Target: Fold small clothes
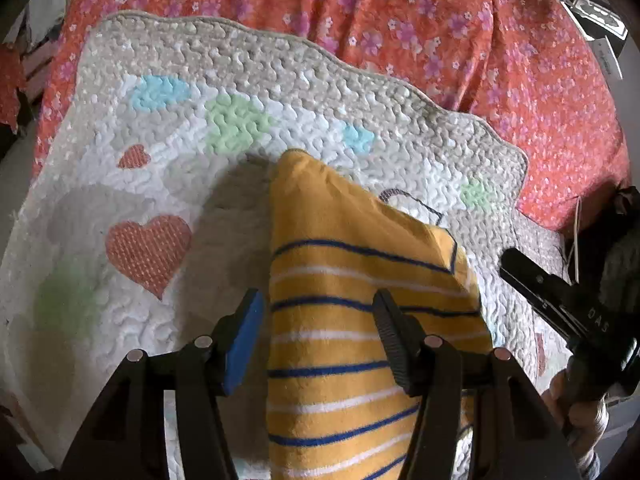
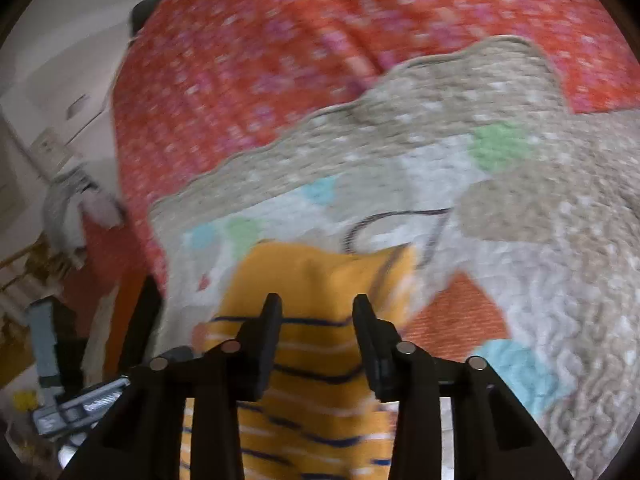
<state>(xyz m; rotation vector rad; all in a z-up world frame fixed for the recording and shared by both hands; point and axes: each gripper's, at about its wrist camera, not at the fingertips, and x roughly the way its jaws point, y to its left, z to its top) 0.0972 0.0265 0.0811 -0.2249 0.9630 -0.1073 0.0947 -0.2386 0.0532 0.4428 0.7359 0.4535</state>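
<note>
A small yellow garment (image 1: 340,264) with blue and white stripes lies on a quilted mat (image 1: 168,184) with hearts and coloured patches. My left gripper (image 1: 318,316) is open, its fingers either side of the garment's striped part, just above it. My right gripper shows at the right edge of the left wrist view (image 1: 560,296). In the blurred right wrist view, my right gripper (image 2: 317,320) is open above the same garment (image 2: 316,276), which lies on the mat (image 2: 520,240).
An orange floral bedsheet (image 1: 440,32) lies under the mat and beyond its far edge. Room clutter and a grey tool (image 2: 44,344) show at the left in the right wrist view. The mat's scalloped edge (image 1: 360,68) runs across the back.
</note>
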